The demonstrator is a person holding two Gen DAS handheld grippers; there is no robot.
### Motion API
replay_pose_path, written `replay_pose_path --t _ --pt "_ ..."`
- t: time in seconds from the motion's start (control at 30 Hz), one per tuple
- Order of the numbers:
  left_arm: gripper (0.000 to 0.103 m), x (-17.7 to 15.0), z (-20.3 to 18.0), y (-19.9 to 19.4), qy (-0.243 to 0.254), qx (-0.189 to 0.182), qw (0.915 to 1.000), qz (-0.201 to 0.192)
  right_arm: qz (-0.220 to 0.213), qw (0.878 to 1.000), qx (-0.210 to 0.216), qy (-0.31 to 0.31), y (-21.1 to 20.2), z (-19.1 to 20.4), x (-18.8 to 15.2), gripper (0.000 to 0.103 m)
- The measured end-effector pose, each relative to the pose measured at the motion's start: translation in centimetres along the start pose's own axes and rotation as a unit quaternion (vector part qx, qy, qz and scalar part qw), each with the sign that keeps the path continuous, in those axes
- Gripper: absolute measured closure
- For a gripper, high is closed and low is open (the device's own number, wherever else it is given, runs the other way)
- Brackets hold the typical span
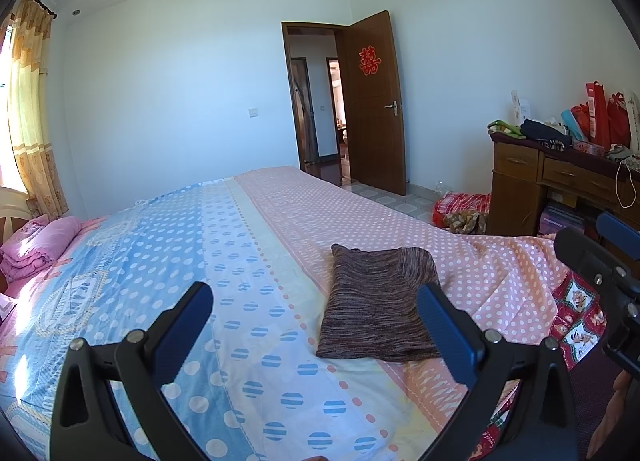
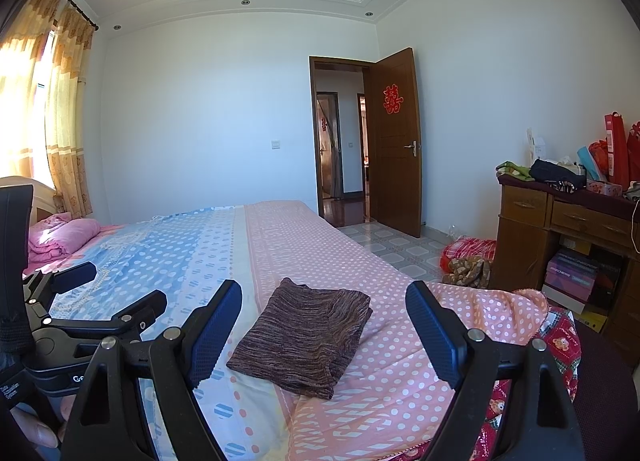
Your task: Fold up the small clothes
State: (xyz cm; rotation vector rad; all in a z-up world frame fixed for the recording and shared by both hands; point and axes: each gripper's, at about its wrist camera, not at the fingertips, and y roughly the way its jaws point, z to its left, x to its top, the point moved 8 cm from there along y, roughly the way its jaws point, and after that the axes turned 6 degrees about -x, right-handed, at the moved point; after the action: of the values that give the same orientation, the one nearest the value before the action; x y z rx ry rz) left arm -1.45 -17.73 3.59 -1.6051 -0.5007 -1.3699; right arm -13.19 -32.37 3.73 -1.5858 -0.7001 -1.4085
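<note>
A folded brown knit garment is lying flat on the bed (pink dotted side), near its edge. The left gripper and right gripper are hovering with jaws apart, gripping nothing.

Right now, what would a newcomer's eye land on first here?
The dark striped knit garment, folded on the pink polka-dot side of the bed, right ahead of both open grippers, the right one and the left one. Then the open brown door with its red paper cutting, and the cluttered wooden desk at right.
</note>
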Motion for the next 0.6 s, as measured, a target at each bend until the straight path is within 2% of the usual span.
replay_pose_path --t 0.6 --pt "0.0 -0.01 -0.04 0.01 0.0 0.0 1.0 0.0 -0.001 1.0 -0.002 0.001 -0.12 -0.05 -0.16 0.018"
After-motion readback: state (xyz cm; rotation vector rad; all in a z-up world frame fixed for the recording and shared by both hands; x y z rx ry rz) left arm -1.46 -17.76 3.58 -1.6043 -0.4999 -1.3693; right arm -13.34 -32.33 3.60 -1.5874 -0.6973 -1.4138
